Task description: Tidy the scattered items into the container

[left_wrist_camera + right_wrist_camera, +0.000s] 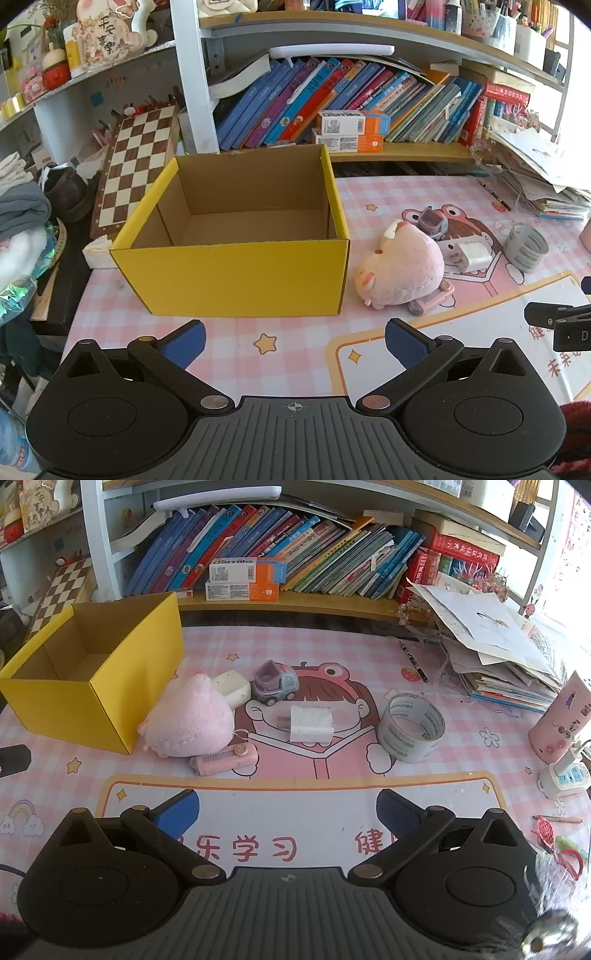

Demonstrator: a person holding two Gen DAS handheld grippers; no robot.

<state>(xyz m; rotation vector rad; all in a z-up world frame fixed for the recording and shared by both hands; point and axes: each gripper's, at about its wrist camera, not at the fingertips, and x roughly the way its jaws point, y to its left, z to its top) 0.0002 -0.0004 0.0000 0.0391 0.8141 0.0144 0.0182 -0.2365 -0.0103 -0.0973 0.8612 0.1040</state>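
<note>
Yellow box point(92, 686) stands open and empty at the left of the table point(332, 797), on the pink mat. Just right of it, pink plush toy point(188, 720), touching the box's corner. Pink case point(223, 762) lies at the plush's front. Toy truck point(275, 681) behind, white charger point(310, 723) near it, tape roll point(412, 727) further right. Left gripper point(295, 341): jaws wide, nothing between. Right gripper point(288, 812): jaws wide, nothing between, over the mat.

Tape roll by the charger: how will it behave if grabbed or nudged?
The tape roll lies flat on its side face, so a nudge should slide it, not roll it. Its hollow ring looks stiff and fairly light. The glossy surface may slip against the pads.
</note>
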